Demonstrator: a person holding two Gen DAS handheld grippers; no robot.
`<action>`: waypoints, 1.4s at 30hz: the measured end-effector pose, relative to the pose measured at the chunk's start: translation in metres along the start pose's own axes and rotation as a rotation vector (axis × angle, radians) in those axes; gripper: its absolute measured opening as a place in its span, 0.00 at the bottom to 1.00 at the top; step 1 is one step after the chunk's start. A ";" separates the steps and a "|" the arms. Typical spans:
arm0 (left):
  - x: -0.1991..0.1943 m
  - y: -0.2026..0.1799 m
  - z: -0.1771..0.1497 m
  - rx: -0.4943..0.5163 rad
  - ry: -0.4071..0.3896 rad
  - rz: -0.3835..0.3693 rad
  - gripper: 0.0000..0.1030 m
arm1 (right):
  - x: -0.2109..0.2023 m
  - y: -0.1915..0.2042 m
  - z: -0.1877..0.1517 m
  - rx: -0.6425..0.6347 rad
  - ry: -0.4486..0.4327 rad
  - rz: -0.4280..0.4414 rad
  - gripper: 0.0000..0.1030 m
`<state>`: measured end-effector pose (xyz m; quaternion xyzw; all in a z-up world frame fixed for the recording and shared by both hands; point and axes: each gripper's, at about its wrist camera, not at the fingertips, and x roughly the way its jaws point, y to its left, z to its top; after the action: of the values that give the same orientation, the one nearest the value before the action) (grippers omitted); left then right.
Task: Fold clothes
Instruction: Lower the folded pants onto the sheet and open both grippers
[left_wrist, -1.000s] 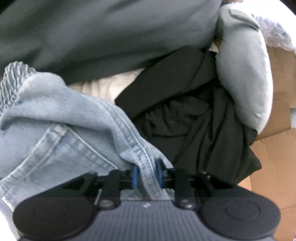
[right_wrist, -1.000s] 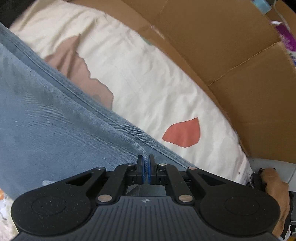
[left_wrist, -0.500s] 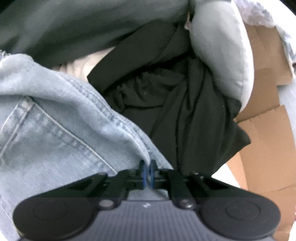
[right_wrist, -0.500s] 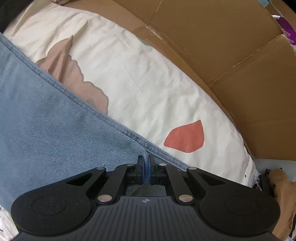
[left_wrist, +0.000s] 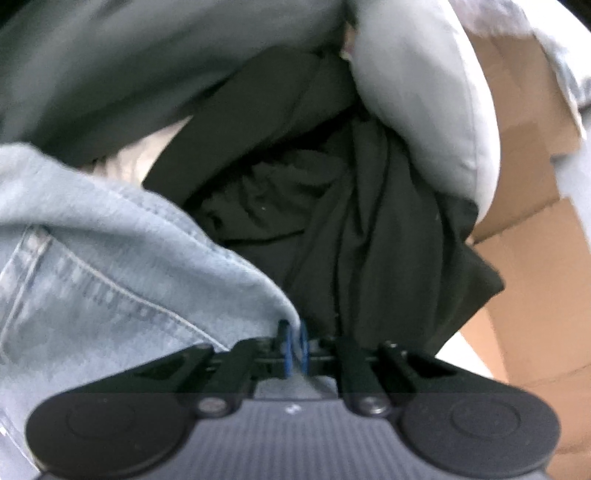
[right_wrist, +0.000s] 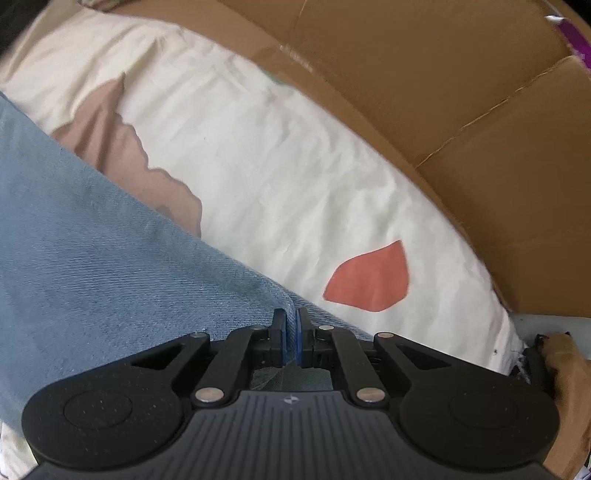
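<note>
- Since a second ago, my left gripper (left_wrist: 293, 345) had swung so that the black garment (left_wrist: 354, 229) and the grey cushion (left_wrist: 436, 122) slid toward the middle of its view, and its blue pads had gone from slightly parted to pressed nearly together on denim.
- On the right, the cream sheet with the orange patch (right_wrist: 369, 275) had drifted a little lower in the view, while the grip itself looked unchanged.
- My left jaws were all but closed, pinching a fold of the light blue jeans (left_wrist: 110, 258) near a stitched pocket seam; that view was blurred with motion.
- My right gripper (right_wrist: 291, 339) was likewise clamped nearly shut on a denim edge (right_wrist: 92, 266), a thin sliver of cloth showing between the pads.
- Both ends of the jeans were held by me, the cloth draped over the patterned sheet (right_wrist: 258, 166) with cardboard (right_wrist: 443, 92) beyond it.
- I judged the step in hand to be carrying or spreading the jeans between both grips; whether this was laying them flat or bringing one end over the other, I could not settle from these views.
- Any next move called for both pinches kept firm and travelling together, so the denim stayed taut and clear of the dark pile.
</note>
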<state>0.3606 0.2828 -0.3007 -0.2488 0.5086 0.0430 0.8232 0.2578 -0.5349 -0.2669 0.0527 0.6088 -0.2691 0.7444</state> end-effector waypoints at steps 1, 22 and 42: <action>-0.002 -0.003 -0.001 0.014 0.009 0.005 0.13 | -0.002 -0.001 0.000 0.008 -0.004 -0.002 0.17; -0.080 -0.087 -0.029 0.330 0.134 -0.076 0.48 | -0.124 -0.062 -0.102 0.190 -0.179 0.082 0.64; -0.022 -0.250 -0.189 0.613 0.310 -0.320 0.51 | -0.064 -0.043 -0.169 0.273 -0.360 0.178 0.64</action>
<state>0.2767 -0.0169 -0.2578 -0.0708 0.5712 -0.2783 0.7689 0.0824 -0.4808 -0.2390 0.1577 0.4172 -0.2872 0.8477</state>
